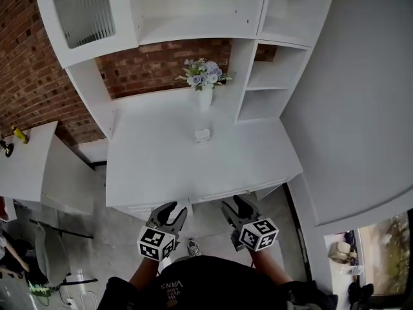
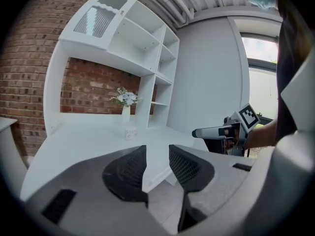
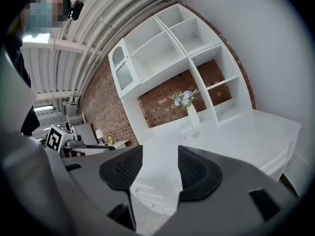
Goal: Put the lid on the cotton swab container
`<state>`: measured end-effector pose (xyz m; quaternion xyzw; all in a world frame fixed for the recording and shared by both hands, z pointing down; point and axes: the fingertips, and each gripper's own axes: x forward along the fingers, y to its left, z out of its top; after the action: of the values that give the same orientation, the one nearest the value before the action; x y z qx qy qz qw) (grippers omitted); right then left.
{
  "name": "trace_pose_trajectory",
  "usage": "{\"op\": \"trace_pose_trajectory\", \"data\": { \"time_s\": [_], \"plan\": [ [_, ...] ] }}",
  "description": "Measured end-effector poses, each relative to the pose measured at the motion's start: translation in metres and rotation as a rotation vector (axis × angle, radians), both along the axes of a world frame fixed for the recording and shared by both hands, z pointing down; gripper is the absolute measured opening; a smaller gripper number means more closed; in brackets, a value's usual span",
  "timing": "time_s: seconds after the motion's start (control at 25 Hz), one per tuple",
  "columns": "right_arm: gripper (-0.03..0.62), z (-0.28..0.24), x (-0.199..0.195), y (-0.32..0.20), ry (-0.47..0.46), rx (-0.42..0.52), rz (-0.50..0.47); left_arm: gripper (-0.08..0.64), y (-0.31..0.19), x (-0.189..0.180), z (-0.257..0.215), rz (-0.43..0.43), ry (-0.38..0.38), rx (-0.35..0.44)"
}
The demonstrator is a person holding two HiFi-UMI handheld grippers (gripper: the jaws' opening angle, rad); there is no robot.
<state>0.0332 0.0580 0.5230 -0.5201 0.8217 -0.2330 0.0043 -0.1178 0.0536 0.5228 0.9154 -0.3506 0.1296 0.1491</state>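
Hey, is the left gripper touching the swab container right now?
Apart. The head view shows the left gripper at the front edge of the desk and the container far back, with bare top between them.

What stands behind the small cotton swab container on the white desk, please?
A white vase of pale flowers stands behind the container, with the brick wall beyond. From the gripper views, the container covers the desk directly behind it.
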Motion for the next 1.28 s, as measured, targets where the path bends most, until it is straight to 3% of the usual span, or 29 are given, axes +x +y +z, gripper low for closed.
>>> {"op": "trace_pose_trajectory", "data": {
  "time_s": [0.16, 0.48, 0.76, 1.28],
  "plan": [
    [0.199, -0.004, -0.015, -0.023, -0.049, -0.017, 0.035, 0.123, -0.032, -0.009, -0.001, 0.035, -0.007, 0.006],
    [0.199, 0.009, -0.013, -0.061, -0.029, -0.023, 0.072, 0.124, -0.077, -0.011, 0.008, 0.057, 0.002, -0.012],
    [0.199, 0.019, -0.01, -0.096, -0.038, -0.031, 0.017, 0.138, -0.111, -0.001, 0.015, 0.057, -0.022, 0.008],
    [0.199, 0.039, 0.023, -0.186, 0.06, -0.056, -0.099, 0.164, -0.204, 0.053, 0.021, 0.062, -0.082, 0.042]
  ]
}}
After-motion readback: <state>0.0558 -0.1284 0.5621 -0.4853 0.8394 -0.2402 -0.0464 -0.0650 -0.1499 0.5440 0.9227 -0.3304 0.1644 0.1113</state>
